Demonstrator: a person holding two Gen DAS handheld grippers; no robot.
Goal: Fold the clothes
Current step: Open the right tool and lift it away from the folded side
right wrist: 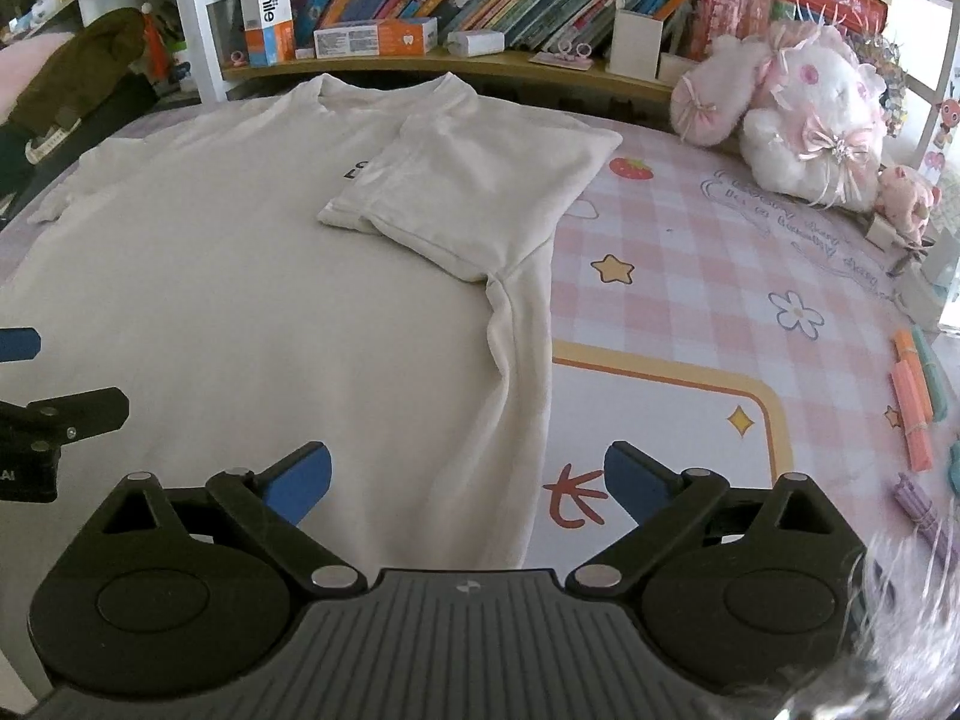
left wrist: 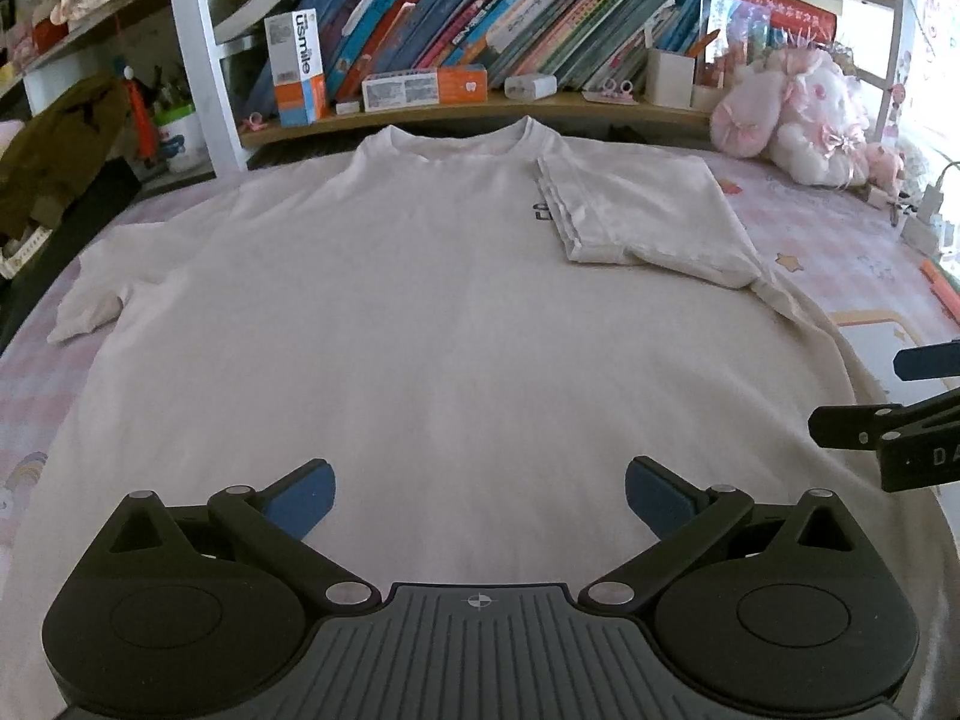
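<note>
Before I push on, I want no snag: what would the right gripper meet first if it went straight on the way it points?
Probably the white T-shirt: the open right gripper tilts down over its side edge, with nothing between. Depth is unclear; it might touch the pink checked cover beside that edge.

White T-shirt [right wrist: 270,300] on pink checked bedsheet [right wrist: 690,276]

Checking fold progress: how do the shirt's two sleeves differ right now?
The right sleeve is folded inward and lies on the shirt's chest, partly covering the dark print; the left sleeve lies spread outward on the pink mat. Both are short, white, and held by neither gripper.
</note>
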